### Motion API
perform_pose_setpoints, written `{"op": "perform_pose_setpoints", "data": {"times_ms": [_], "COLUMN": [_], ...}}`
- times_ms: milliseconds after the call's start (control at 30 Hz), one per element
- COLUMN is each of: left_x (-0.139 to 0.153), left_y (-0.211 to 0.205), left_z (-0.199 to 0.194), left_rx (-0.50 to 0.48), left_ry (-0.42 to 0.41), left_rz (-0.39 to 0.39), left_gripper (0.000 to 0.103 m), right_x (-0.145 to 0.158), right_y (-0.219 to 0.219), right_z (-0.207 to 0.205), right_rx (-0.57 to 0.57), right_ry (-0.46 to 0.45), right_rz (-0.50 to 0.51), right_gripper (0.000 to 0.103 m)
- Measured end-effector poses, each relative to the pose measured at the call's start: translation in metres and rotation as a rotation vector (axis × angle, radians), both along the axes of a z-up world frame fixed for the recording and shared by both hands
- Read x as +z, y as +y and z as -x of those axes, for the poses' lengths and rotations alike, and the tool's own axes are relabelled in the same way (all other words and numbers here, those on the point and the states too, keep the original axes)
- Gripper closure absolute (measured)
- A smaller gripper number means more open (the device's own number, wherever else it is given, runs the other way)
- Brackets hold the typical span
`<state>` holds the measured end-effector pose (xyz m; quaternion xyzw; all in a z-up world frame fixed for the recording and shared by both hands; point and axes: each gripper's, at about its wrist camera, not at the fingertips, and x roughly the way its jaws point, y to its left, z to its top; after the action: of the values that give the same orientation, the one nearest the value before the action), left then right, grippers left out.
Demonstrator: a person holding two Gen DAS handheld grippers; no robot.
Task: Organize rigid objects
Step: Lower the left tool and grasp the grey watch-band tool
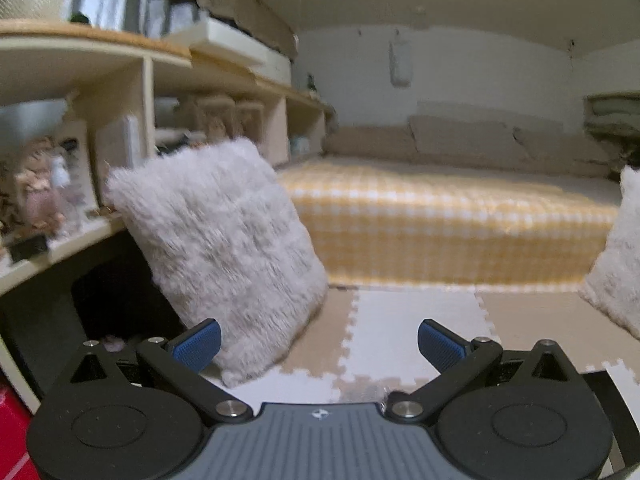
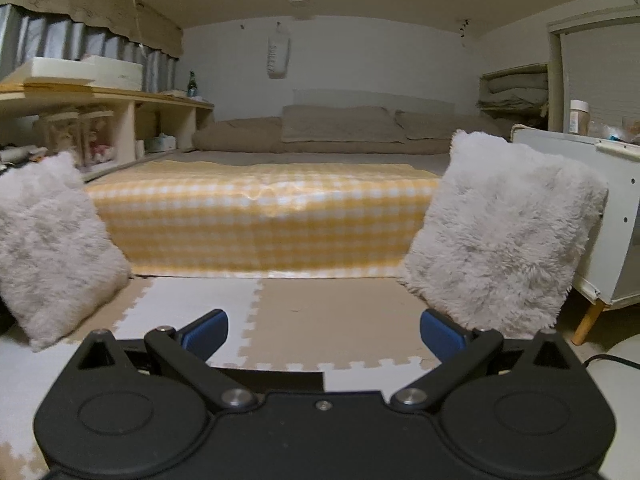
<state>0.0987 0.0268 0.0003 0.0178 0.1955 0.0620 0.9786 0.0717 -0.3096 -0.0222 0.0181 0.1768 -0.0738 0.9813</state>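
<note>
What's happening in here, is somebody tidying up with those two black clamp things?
Nothing is being handled just yet. A person holds a clamp tool in each hand, low over the foam floor mat. The left gripper and the right gripper are both open and empty. Two fluffy cushions stand on the floor, tilted: the left cushion leans against the shelf, the right cushion against a white cabinet. Between them lies the mattress with its yellow checked cover.
</note>
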Motion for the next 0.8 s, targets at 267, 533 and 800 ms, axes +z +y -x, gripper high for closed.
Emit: {"op": "perform_pose_setpoints", "data": {"times_ms": [267,533,800], "left_x": [-0.027,-0.062,-0.089], "left_y": [-0.016,-0.027,-0.044], "left_z": [-0.03,-0.054,-0.071], "left_rx": [-0.081,-0.194,-0.311], "left_ry": [0.148,0.306,0.421], "left_rz": [-0.087,-0.032,-0.054], "left_gripper": [0.0,0.0,0.034], "right_x": [-0.03,-0.066,-0.098], "right_y": [-0.02,-0.05,-0.046], "right_z": [-0.042,-0.075,-0.088], "right_rx": [-0.099,-0.025,0.006], "right_ry": [0.11,0.335,0.538], "right_rz": [-0.004,-0.216,-0.301], "right_gripper": [0.0,0.021,0.05]}}
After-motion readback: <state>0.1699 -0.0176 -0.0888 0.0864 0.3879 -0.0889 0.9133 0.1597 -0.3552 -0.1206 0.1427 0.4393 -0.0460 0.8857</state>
